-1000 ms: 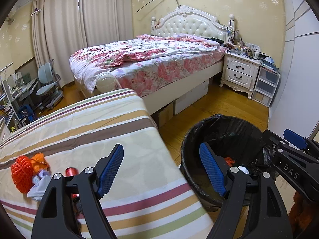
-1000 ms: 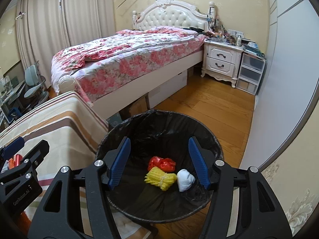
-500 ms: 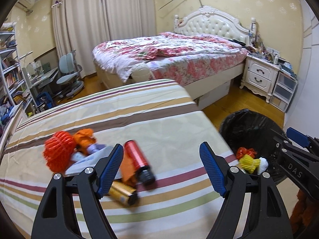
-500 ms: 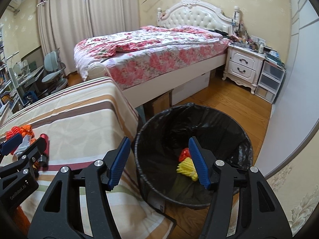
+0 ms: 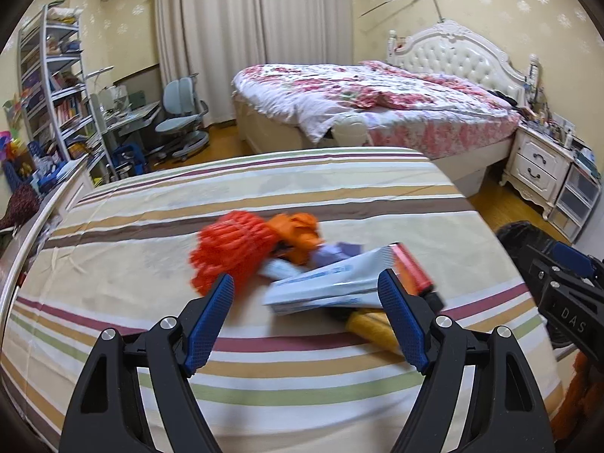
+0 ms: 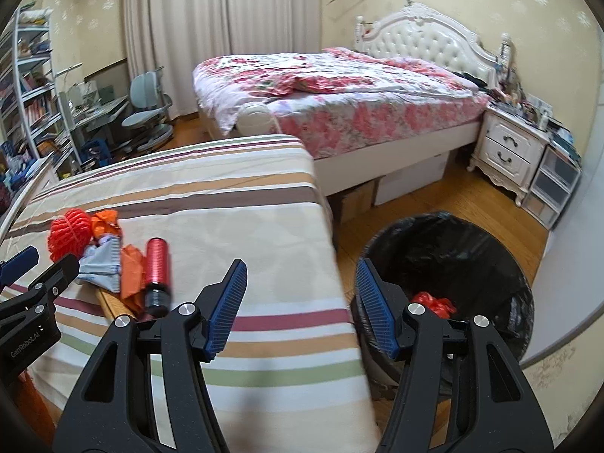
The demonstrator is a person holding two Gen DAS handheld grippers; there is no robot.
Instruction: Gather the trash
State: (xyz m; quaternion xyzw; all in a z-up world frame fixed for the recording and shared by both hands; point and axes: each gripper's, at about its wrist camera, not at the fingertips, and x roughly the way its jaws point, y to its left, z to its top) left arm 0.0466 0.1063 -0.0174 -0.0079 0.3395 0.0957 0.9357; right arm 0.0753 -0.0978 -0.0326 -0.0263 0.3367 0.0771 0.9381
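A pile of trash lies on the striped cloth [image 5: 151,226]: a red-orange net ball [image 5: 230,253], an orange wrapper [image 5: 298,230], a pale blue-white packet [image 5: 321,287], a red cylinder [image 5: 411,268] and a yellow tube [image 5: 373,328]. My left gripper [image 5: 305,321] is open and empty, just in front of the pile. My right gripper [image 6: 298,305] is open and empty, over the cloth's right edge beside the black-lined bin [image 6: 453,260], which holds red trash [image 6: 434,302]. The pile also shows in the right wrist view: net ball [image 6: 70,230], red cylinder [image 6: 156,268].
A bed with floral covers [image 6: 339,94] stands behind. A white nightstand [image 6: 506,151] and plastic drawers [image 6: 551,188] are at the right. Shelves [image 5: 49,87], a desk and a chair [image 5: 181,117] are at the left. Wooden floor [image 6: 453,196] surrounds the bin.
Both grippers swung left, away from the bin and toward the cloth. The trash pile now sits right in front of my left gripper. Both stayed open.
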